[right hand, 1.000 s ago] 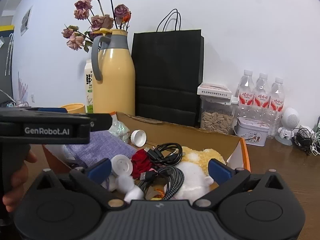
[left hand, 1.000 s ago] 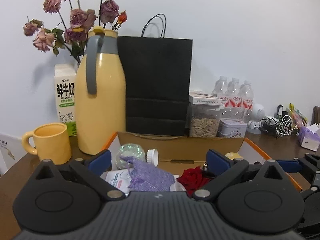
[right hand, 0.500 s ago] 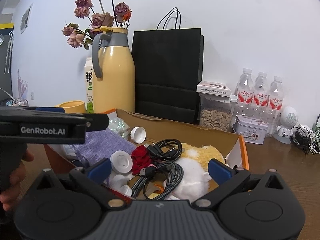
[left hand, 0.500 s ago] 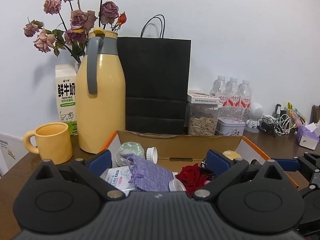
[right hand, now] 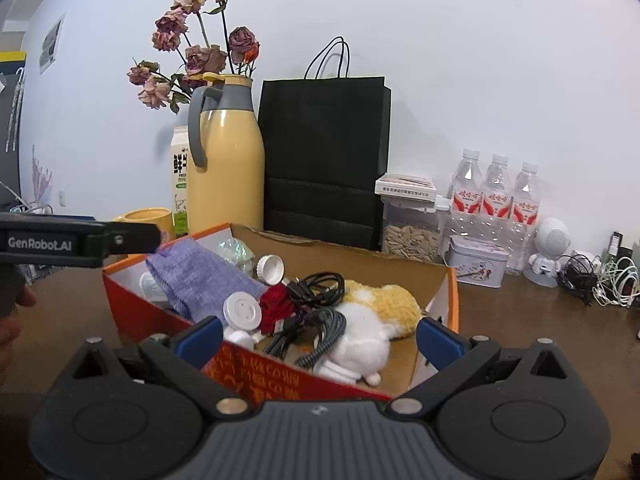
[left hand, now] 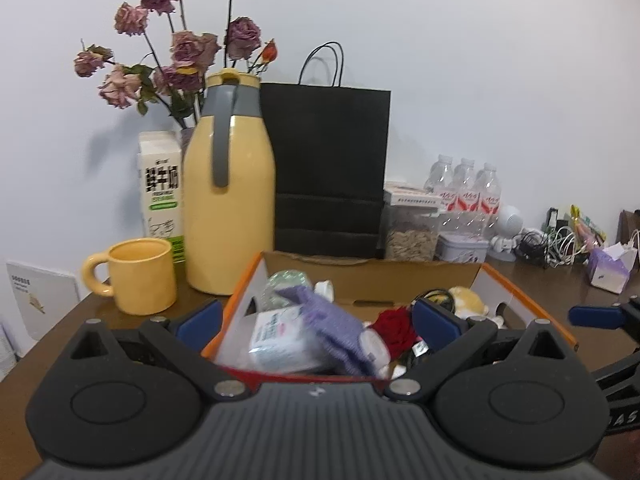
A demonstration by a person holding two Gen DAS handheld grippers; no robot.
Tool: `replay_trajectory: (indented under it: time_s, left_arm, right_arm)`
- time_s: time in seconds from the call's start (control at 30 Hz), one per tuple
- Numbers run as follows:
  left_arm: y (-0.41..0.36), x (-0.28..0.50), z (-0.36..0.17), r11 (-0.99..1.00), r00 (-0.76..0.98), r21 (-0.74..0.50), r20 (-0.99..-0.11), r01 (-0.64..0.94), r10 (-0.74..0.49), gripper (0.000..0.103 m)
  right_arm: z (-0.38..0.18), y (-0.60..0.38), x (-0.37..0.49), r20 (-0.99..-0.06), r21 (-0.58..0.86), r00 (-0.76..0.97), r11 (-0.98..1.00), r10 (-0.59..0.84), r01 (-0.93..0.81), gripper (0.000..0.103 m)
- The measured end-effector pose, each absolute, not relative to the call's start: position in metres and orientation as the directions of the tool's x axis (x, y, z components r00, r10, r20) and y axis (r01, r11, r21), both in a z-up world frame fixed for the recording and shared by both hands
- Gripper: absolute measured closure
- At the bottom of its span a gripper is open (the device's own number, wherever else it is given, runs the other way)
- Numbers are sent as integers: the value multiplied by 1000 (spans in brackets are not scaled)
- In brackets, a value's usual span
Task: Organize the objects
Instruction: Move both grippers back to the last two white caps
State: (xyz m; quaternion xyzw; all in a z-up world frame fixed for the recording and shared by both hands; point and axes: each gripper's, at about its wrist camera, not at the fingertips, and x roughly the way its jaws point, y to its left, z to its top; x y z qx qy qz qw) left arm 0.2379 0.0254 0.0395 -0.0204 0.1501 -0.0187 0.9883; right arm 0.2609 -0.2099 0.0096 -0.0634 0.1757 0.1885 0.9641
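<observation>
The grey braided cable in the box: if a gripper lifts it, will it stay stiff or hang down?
The grey braided cable lies in loose loops, so it will probably droop. It is tangled with the black cable, which may come up too. It rests on the plush toy, so pinching low might catch fur.

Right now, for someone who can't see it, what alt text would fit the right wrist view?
An open right gripper hovers over an orange cardboard box of clutter: purple cloth, black cables, a plush toy. Behind it stand a yellow jug, black paper bag and three water bottles.
</observation>
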Motion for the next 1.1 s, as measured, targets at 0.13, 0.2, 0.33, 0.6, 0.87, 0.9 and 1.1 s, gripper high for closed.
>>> replay_trajectory:
  time_s: [0.13, 0.2, 0.33, 0.6, 0.87, 0.9, 1.1]
  left_arm:
    - [35, 230, 33, 999, 943, -35, -331, 5, -17, 0]
    - [38, 226, 29, 999, 936, -34, -352, -3, -9, 0]
    - [41, 222, 18, 1000, 918, -23, -396, -9, 0, 0]
    - [36, 221, 0, 1000, 879, -6, -477, 5, -7, 0]
    - [29, 226, -11, 1000, 847, 6, -532, 0, 3, 0]
    - [29, 228, -13, 1000, 842, 9, -540, -1, 6, 0]
    - [24, 242, -24, 1000, 802, 11, -597, 7, 1, 0]
  right_arm:
    - [4, -214, 250, -382, -62, 863, 923, 331, -381, 0]
    - [1, -215, 246, -394, -63, 859, 923, 326, -379, 0]
    - [-5, -218, 240, -418, -61, 851, 925, 316, -374, 0]
    - [-16, -221, 235, -457, -50, 834, 927, 309, -371, 0]
    - [-20, -221, 235, -469, -37, 826, 928, 312, -372, 0]
    - [-21, -221, 235, -471, -36, 825, 928, 313, -372, 0]
    - [-27, -219, 239, -494, -33, 812, 926, 311, -375, 0]
